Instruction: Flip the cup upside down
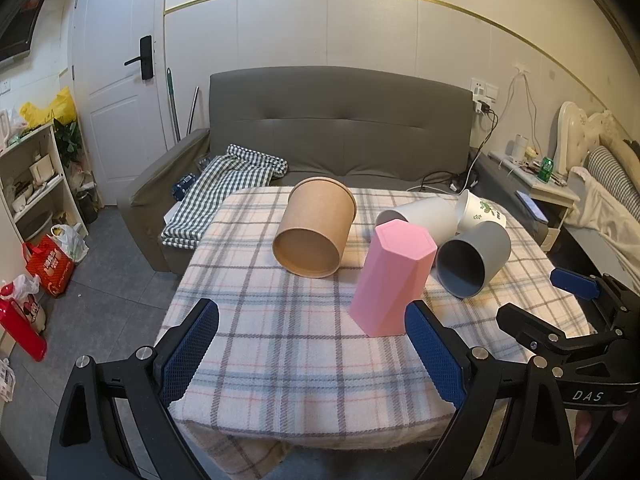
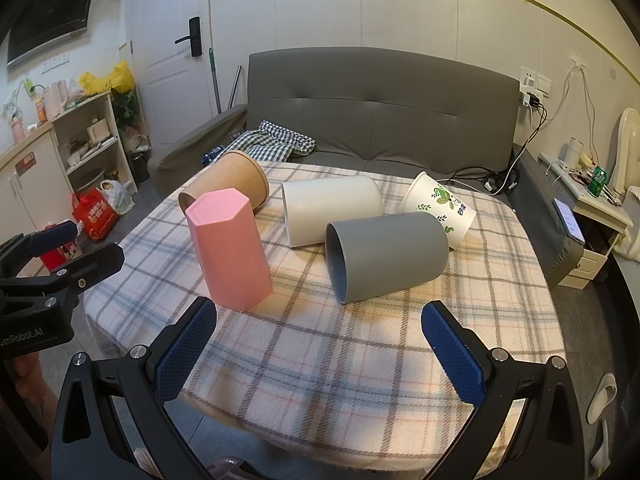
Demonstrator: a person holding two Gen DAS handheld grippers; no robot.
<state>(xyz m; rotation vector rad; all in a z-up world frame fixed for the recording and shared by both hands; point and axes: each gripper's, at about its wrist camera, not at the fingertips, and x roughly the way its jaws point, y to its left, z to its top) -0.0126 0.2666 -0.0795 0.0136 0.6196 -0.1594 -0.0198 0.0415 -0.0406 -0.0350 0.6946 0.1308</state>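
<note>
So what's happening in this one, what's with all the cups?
A person holds two grippers over a plaid-covered table, both open and empty. The pink cup already stands upside down. The brown cup, white cup, grey cup and leaf-print cup lie on their sides. The left gripper is near the pink cup; the right gripper faces the grey one.
</note>
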